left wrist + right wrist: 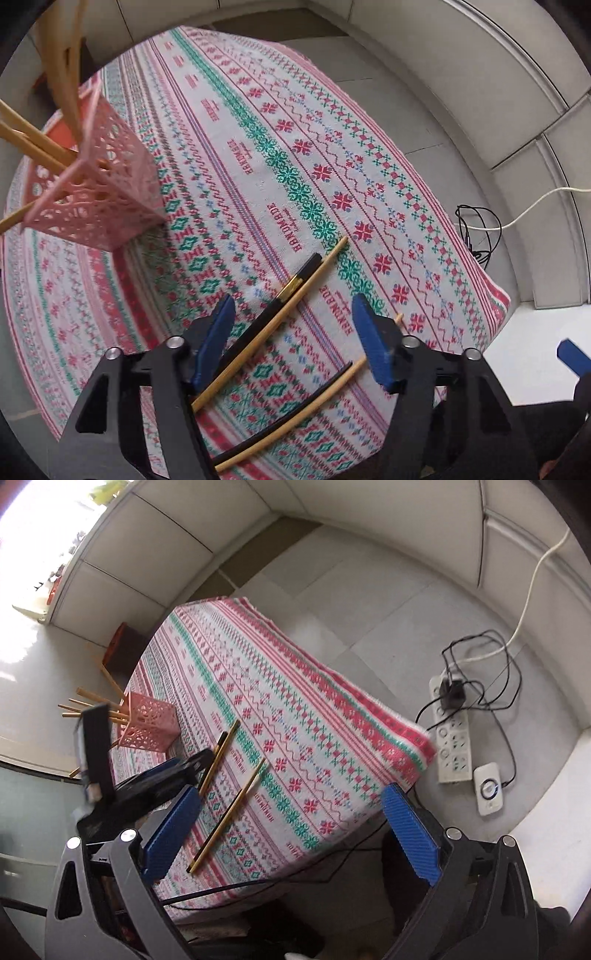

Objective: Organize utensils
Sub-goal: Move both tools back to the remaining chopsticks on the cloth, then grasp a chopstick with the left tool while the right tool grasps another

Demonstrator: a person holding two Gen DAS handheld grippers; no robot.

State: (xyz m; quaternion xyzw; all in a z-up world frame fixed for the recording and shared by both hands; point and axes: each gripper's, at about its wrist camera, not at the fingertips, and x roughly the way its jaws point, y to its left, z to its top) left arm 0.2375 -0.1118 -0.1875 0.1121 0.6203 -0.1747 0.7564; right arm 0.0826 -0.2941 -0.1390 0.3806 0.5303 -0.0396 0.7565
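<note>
A pink lattice holder (pixel 94 192) stands on the patterned tablecloth (pixel 332 155) at the left, with several bamboo chopsticks (pixel 33 144) sticking out of it. My left gripper (pixel 291 339) is open, low over the cloth. One black and one bamboo chopstick (pixel 295 291) lie side by side between its fingers, and a second such pair (pixel 306 410) lies nearer. In the right wrist view the holder (pixel 149 725) stands at the left and the two pairs (pixel 218 753) (pixel 231 808) lie on the cloth. My right gripper (pixel 291 834) is open and empty above the table's near edge.
The left gripper's body (pixel 147 775) reaches in from the left of the right wrist view. A power strip (pixel 452 738), black cables (pixel 491 679) and a white device (pixel 489 788) lie on the floor right of the table. A red stool (pixel 123 642) stands behind it.
</note>
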